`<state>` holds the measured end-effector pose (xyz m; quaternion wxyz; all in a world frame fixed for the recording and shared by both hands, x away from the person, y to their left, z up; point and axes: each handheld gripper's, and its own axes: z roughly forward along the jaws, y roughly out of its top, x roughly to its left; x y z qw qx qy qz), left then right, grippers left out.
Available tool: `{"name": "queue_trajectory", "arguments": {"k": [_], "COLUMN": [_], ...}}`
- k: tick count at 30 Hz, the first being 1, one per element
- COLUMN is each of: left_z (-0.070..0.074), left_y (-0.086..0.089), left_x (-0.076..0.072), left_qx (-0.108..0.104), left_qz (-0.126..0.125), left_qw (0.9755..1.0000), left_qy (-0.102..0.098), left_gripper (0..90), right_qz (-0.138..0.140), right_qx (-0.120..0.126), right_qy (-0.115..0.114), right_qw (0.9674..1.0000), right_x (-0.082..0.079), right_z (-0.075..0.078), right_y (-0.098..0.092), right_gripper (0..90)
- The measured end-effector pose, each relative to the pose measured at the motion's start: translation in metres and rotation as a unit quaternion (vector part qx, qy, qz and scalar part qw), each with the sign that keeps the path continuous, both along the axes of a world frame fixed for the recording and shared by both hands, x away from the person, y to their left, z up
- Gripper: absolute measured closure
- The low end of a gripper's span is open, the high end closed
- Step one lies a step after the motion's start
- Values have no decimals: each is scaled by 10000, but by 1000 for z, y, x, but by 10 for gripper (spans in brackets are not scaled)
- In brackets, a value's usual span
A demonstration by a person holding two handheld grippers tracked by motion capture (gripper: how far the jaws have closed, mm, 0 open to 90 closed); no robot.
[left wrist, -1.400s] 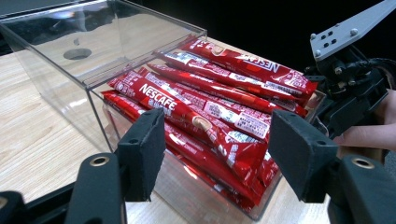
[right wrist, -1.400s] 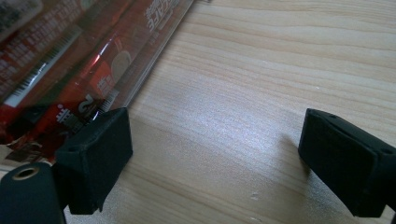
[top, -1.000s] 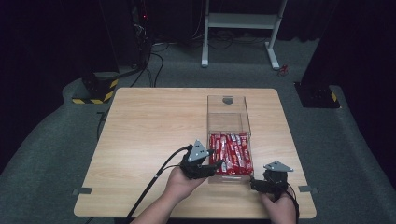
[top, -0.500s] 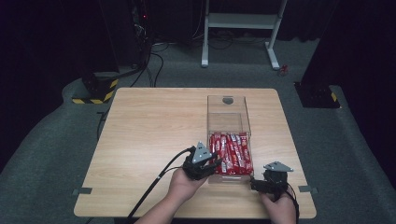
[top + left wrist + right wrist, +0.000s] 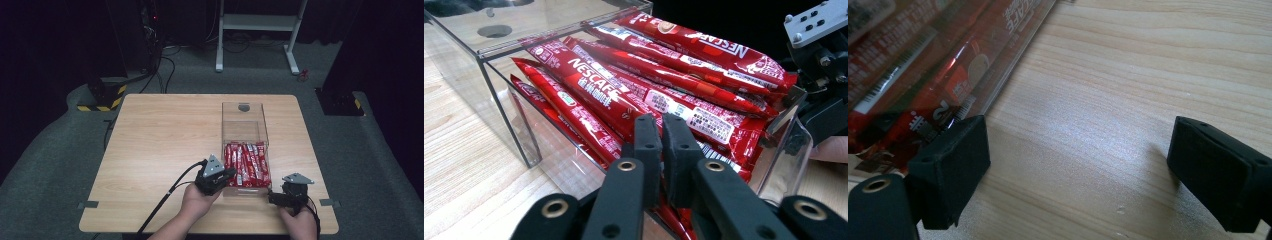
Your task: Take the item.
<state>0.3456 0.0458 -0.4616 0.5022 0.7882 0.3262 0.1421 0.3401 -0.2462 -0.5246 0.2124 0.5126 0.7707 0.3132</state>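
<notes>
Two grippers are in play on the wooden table point(image 5: 165, 145), both low in the high view. We see the left gripper point(image 5: 227, 173) just left of centre at the bottom, its tip at the near left corner of the clear box point(image 5: 243, 117), and its jaws have just been closing. Looking along it in the left gripper view point(image 5: 661, 145), we find the two black jaws drawn almost together at the middle of the frame, with only a thin slit between them, right at the open end of the box among the red coffee sticks point(image 5: 634, 85); whether a wrapper is pinched in that slit we cannot tell, as the jaws hide it. The sticks point(image 5: 246, 165) lie in a heap in the near half of the box, lengthwise, filling the centre and upper right of the left gripper view. Over to the right gripper point(image 5: 278, 198), lower right in the high view, just off the box's near right corner: its jaws stand wide apart over bare wood point(image 5: 1075, 167), nothing between them, with the box wall and sticks point(image 5: 923, 65) in the upper left of its view, just beside the left jaw.
</notes>
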Motion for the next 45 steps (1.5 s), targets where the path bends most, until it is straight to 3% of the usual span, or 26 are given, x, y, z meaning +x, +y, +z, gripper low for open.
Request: {"name": "queue_trajectory", "arguments": {"k": [17,28,45], "left_z": [3,5,9], "left_y": [5,10,15], "left_x": [-9,-15,-14], "left_qx": [-281,-344,-488], "left_qz": [65,45,58], "left_qw": [9995,9993,9988], "left_qy": [108,122,41], "left_gripper": [895,896,897], "right_qz": [0,2,3], "right_qx": [2,-5,-4], "right_qy": [5,9,9], "right_qw": [10000,10000,10000], "right_x": [0,0,0], "right_z": [0,0,0], "right_y": [0,0,0], "right_gripper": [98,98,98]}}
